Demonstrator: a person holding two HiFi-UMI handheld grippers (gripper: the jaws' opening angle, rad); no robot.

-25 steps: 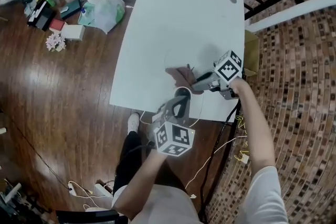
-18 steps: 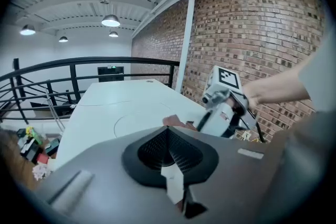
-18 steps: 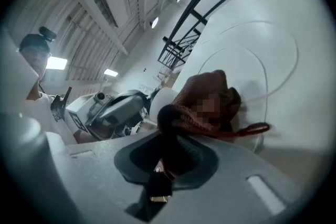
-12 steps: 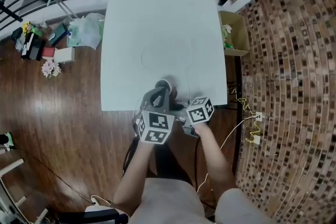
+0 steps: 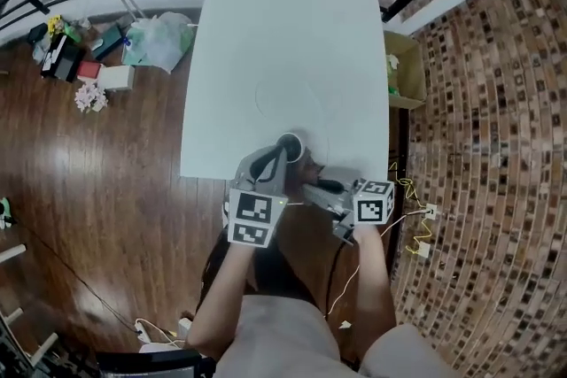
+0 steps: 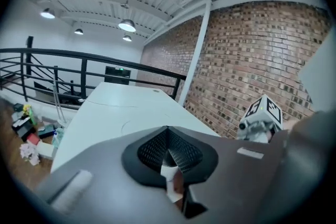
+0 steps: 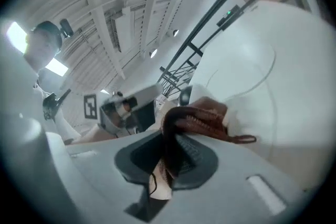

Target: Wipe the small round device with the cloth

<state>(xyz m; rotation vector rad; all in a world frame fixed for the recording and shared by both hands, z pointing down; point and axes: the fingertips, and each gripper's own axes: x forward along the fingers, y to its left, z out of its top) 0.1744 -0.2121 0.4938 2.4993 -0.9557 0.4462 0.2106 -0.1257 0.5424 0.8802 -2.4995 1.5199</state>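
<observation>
**A:** Head view?
**B:** The left gripper [image 5: 283, 155] holds the device [image 5: 290, 142] by the table's [image 5: 283, 31] near edge. The right gripper [image 5: 312, 182] is just beside it.

**A:** Left gripper view?
**B:** The jaws are nearly together, pinching a white sliver, apparently the device's rim.

**A:** Right gripper view?
**B:** The jaws are clamped on the brown cloth [image 7: 197, 117], which bunches just beside the device.

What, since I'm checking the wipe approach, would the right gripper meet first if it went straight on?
Probably the small round device, just beyond the cloth that the right gripper holds; depth is unclear.
</observation>
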